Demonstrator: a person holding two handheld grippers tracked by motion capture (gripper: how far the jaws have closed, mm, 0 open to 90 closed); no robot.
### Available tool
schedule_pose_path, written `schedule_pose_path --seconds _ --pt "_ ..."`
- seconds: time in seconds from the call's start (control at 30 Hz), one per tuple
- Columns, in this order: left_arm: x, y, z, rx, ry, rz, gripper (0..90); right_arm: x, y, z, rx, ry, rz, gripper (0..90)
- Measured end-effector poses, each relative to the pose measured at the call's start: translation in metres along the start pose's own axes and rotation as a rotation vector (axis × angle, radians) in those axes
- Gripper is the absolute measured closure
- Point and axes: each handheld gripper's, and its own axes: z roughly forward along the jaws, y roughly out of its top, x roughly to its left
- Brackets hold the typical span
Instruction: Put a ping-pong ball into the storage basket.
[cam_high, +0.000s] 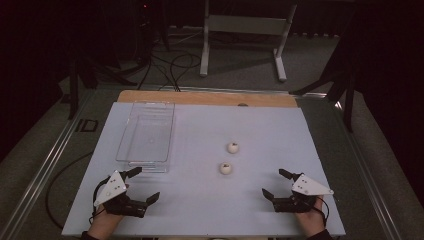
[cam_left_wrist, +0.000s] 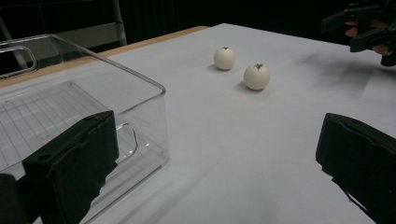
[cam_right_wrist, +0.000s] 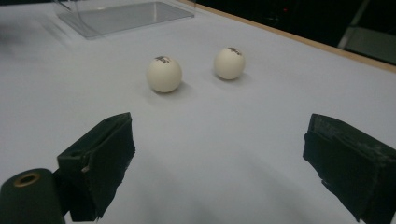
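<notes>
Your left gripper and right gripper wait, fingers wide and empty, at the frame's bottom; two white balls sit mid-frame beside the clear bin. Next: reach for the nearer ball.

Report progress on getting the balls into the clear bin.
Nothing done: the clear bin is empty. Nothing in hand: left gripper and right gripper sit open near the table edge. Left to do: both balls, near ball and far ball.

White balls, black jaws
</notes>
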Motion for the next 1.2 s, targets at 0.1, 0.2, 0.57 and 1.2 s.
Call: schedule_pose_path --seconds 0.1,0.2,0.57,1.2 --pt "-0.001 0.000 0.000 0.006 -0.008 0.006 0.4 0.000 0.000 0.000 -0.012 -0.014 -0.018 8.6" --pt "-0.001 0.000 0.001 0.008 -0.007 0.008 0.4 -0.001 -0.001 0.000 -0.014 -0.017 -0.013 8.7" --pt "-0.001 0.000 0.000 0.009 -0.012 0.003 0.4 -0.001 -0.001 0.001 -0.007 -0.034 -0.020 8.7" --pt "-0.004 0.013 -0.003 0.015 -0.014 0.017 0.4 0.002 0.002 -0.002 -0.021 -0.047 -0.036 8.8"
